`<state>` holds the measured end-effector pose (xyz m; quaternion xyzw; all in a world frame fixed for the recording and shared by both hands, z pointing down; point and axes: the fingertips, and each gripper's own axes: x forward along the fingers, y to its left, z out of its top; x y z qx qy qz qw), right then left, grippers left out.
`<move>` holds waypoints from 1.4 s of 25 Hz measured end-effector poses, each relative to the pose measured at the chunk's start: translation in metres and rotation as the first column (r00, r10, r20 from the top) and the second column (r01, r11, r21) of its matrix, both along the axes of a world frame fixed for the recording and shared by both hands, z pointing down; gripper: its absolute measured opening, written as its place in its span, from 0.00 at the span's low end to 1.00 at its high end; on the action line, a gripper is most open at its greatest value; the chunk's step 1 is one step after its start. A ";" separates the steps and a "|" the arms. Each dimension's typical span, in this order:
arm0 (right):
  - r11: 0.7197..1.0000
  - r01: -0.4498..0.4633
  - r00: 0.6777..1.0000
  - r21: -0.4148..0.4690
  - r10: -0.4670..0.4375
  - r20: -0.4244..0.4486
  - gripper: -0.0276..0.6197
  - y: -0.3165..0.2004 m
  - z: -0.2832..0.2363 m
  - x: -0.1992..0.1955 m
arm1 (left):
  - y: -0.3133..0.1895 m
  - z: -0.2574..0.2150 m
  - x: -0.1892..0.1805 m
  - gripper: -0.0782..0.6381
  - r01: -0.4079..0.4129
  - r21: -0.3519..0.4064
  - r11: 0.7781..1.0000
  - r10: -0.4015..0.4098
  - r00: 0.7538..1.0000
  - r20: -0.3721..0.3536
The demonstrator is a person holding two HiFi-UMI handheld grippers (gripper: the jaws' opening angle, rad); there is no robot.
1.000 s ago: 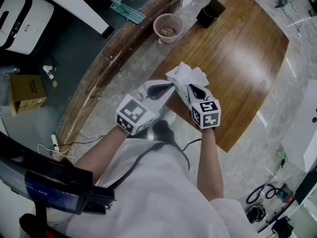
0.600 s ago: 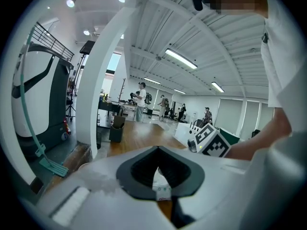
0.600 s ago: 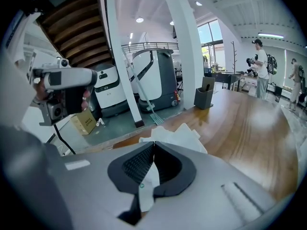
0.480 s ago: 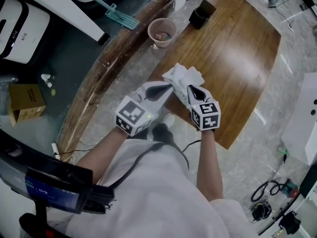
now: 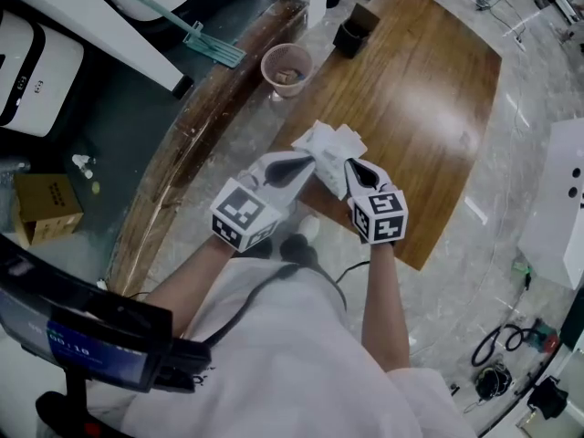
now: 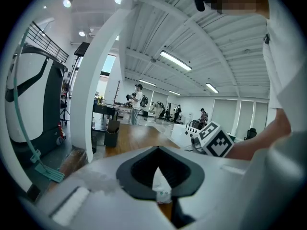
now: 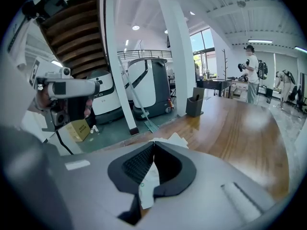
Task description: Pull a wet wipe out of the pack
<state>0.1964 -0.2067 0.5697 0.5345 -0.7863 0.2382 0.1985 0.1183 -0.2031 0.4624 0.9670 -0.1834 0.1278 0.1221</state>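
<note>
In the head view I hold a crumpled white bundle (image 5: 327, 150), the wet wipe pack with a wipe, in the air in front of the person's body. My left gripper (image 5: 312, 161) meets it from the left and my right gripper (image 5: 346, 166) from the right, tips almost touching. The left gripper view has the jaws shut on a white strip with green print (image 6: 161, 188). In the right gripper view the jaws are shut on a white sheet (image 7: 148, 182), and folded white wipe edges (image 7: 171, 139) show past the tips. I cannot tell pack from wipe in the bundle.
Far below lie a wooden floor panel (image 5: 429, 108), a pink basket (image 5: 286, 65), a black bin (image 5: 351, 35), a green mop head (image 5: 208, 44) and a cardboard box (image 5: 44, 203). Cables (image 5: 497, 345) trail at the lower right. People stand far off in the hall (image 7: 253, 75).
Both grippers stay shut together on the white bundle, almost unmoved. The head camera has shifted, so the floor, basket and bin slid up and left in view.
</note>
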 end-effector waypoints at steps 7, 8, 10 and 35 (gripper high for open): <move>0.999 -0.030 1.000 0.024 0.030 -0.006 0.06 0.006 -0.011 0.004 | 0.002 -0.006 0.003 0.11 -0.030 0.010 0.999 0.030 0.999 -0.009; 0.999 -0.033 0.999 0.028 0.033 -0.006 0.06 0.007 -0.013 0.004 | 0.002 -0.007 0.003 0.11 -0.034 0.011 0.999 0.034 0.999 -0.010; 0.999 -0.040 0.999 0.035 0.040 -0.009 0.06 0.009 -0.017 0.004 | 0.003 -0.009 0.004 0.11 -0.042 0.013 0.999 0.043 0.999 -0.011; 0.966 -0.183 0.983 0.183 0.186 0.002 0.06 0.053 -0.080 0.022 | 0.018 -0.049 0.029 0.11 -0.169 0.090 0.982 0.175 0.983 -0.063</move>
